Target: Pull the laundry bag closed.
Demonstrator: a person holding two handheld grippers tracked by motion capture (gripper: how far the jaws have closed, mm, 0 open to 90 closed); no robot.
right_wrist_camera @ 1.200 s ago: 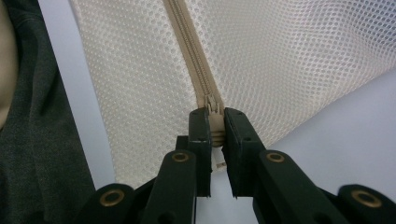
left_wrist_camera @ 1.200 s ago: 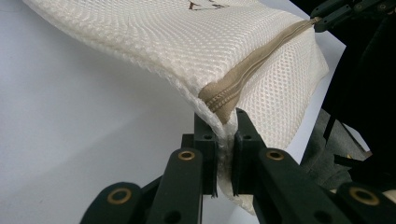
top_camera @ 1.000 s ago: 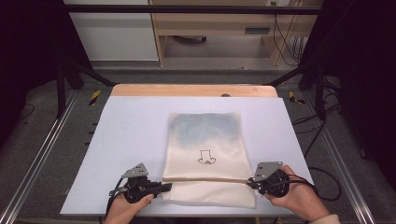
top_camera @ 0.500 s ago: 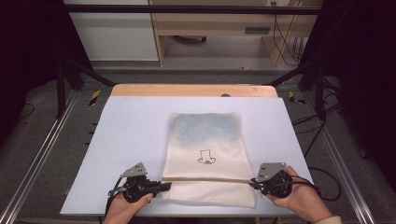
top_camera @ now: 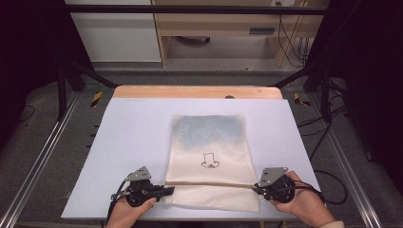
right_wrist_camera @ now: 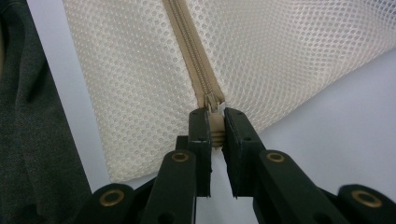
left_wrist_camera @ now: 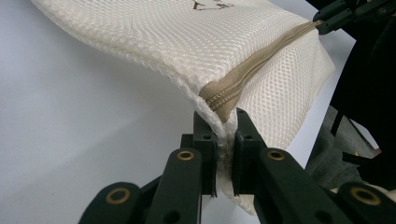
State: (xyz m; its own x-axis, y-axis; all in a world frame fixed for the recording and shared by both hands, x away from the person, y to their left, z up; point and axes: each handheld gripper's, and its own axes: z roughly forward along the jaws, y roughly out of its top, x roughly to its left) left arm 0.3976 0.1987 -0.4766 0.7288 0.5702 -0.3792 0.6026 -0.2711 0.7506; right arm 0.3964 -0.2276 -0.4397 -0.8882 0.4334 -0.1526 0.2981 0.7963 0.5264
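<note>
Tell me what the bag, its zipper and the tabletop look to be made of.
Mesh bag: probably synthetic netting, cream and matte; fine regular holes show up close in both gripper views.
Zipper: tan woven tape with small, matching teeth, likely plastic coil, though that is hard to confirm.
Tabletop: smooth pale sheet with a matte finish, perhaps laminate or plastic; a wood-coloured strip runs along its far edge.

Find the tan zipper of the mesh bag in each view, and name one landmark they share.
High view: zipper crosses the mesh bag near its front edge.
Left gripper view: zipper runs from centre to upper right.
Right gripper view: zipper runs from top centre down to the jaws.
Shared landmark: the white table.
</note>
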